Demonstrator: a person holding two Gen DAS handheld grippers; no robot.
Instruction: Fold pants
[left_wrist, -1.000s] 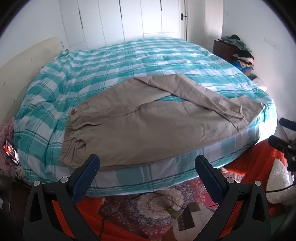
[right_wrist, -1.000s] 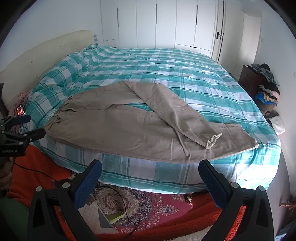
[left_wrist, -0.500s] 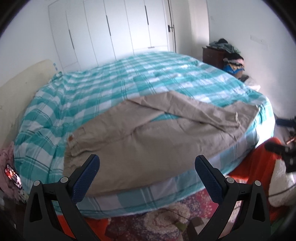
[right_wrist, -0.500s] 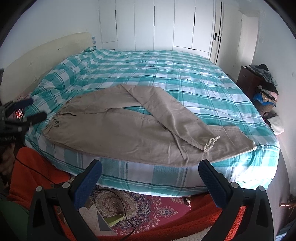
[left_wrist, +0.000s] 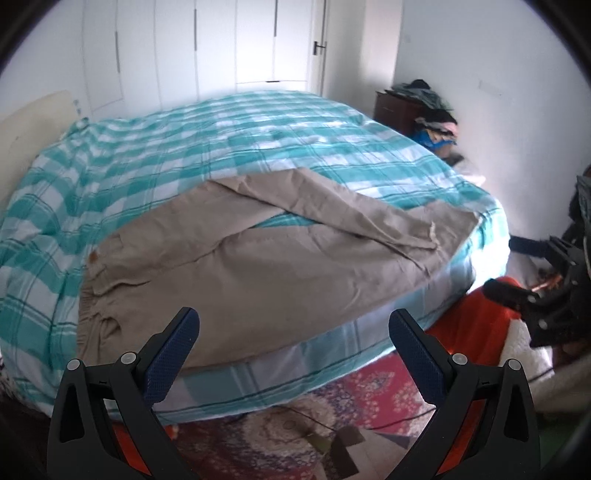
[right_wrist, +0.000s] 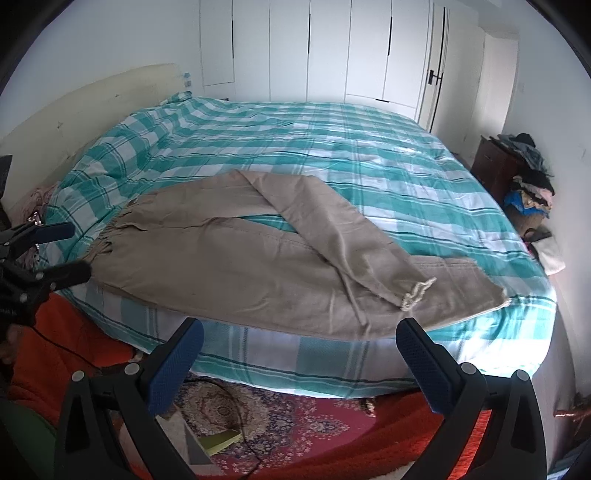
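Bed (right_wrist: 388, 155) w/ pants (right_wrist: 258, 273); rug (right_wrist: 280, 417) below; both grippers (left_wrist: 293, 343) (right_wrist: 299, 354) spread, empty.

pants (right_wrist: 258, 273): matt beige woven cloth, softly creased
bed cover (right_wrist: 369, 155): matt checked cloth in teal and white
right gripper (right_wrist: 299, 350): matt black plastic, blue pads finely textured
rug (right_wrist: 295, 424): patterned pile, apparently woollen
wardrobe doors (right_wrist: 328, 48): smooth white, faint sheen
nightstand (right_wrist: 491, 166): dark wood

A home bedroom: a checked bed (right_wrist: 369, 155) fills the middle, wardrobes (right_wrist: 325, 48) at twelve o'clock, clothes (right_wrist: 532, 177) heaped at three, rug (right_wrist: 277, 417) underfoot.
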